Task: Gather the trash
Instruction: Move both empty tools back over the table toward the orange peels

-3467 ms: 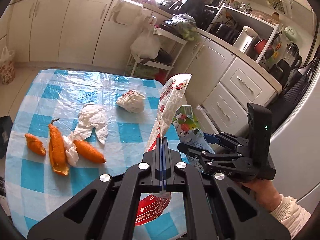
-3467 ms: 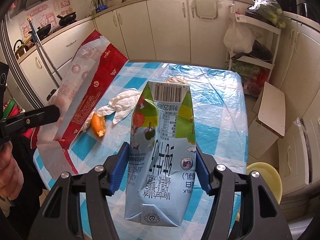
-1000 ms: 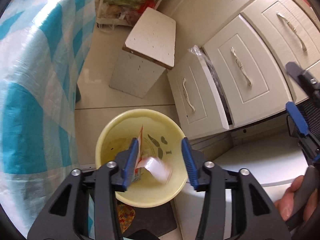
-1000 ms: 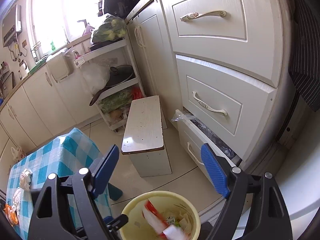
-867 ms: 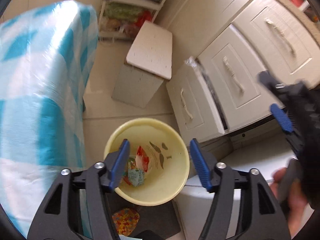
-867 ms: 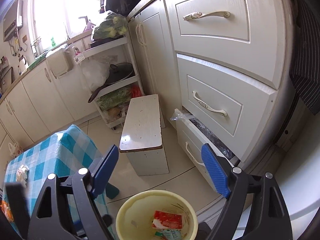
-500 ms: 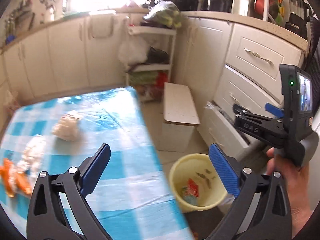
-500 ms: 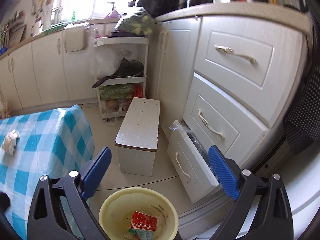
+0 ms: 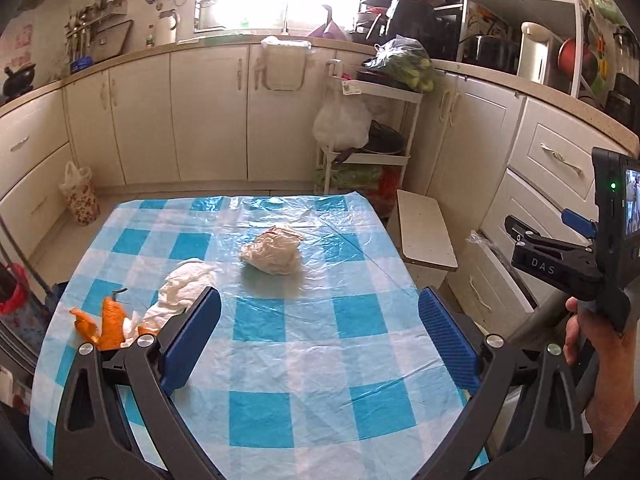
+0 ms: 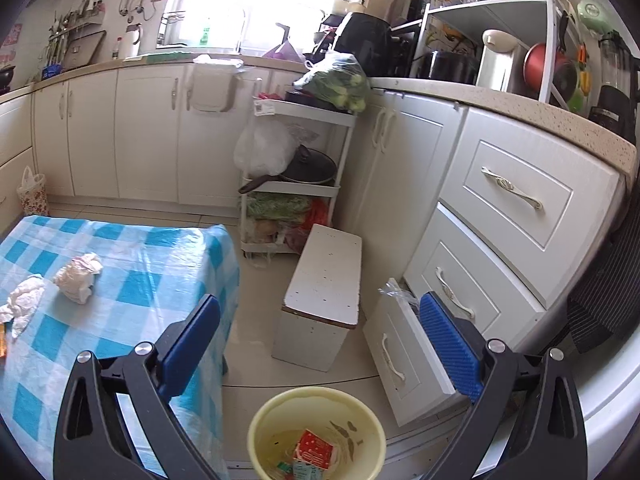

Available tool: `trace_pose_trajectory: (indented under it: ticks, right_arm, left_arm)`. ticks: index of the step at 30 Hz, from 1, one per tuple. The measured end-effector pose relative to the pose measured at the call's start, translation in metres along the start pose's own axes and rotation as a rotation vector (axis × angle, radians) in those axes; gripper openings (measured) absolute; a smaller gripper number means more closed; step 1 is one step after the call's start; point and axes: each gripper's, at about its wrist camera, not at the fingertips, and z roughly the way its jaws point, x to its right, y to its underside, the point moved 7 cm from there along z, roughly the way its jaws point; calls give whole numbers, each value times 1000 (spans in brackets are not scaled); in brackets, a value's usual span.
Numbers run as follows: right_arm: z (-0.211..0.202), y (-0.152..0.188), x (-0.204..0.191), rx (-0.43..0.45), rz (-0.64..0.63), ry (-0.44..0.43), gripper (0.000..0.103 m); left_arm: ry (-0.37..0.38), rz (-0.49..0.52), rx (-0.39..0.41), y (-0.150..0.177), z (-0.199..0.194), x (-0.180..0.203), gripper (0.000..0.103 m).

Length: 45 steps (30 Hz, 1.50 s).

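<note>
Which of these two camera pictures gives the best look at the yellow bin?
The right wrist view: the yellow bin stands on the floor below the open right gripper, red packaging visible inside. The left wrist view faces the table and shows no bin.

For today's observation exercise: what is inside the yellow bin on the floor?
Inside the yellow bin lie a red wrapper and part of a carton. The frame edge cuts off its near side, hiding anything there.
</note>
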Motion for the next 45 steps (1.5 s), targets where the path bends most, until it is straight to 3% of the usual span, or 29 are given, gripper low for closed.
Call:
trace_pose_trajectory:
  ticks: [17,45]
  right_arm:
    - [-36,-12,-67,49,-29,-92,96]
    - [-42,-18,-139,61,-126,-177,96]
  left_arm:
    - [-30,-95,9,0,-22,-53,96]
    - [-88,-198,-14,8,-17,-116,96]
